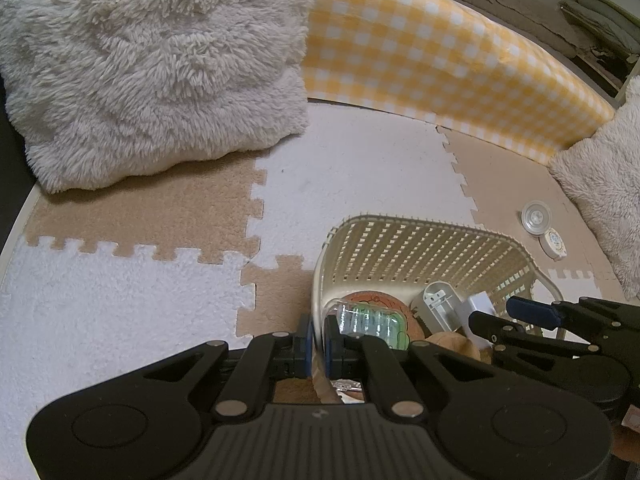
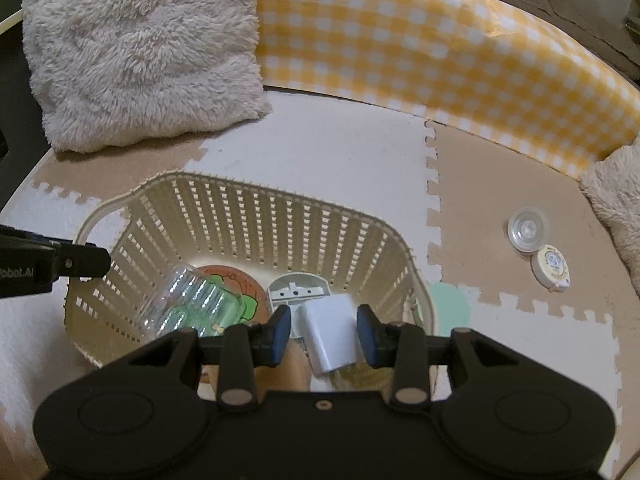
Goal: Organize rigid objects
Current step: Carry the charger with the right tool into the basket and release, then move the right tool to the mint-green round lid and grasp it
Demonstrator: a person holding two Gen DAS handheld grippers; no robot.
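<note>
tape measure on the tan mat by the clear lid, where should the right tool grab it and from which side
Grip the round tape measure across its curved rim, coming straight down from above. It lies flat on the tan mat, so only the edges offer opposing faces. Set the fingers away from the clear lid, which sits right against its far-left side. The right tool is open over the basket, so it seems free.

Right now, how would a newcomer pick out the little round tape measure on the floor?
Find the cream basket, then look right across the tan mat. Two small round things lie there touching: the tape measure is the nearer, opaque cream one with a printed face, not the clear lid.
</note>
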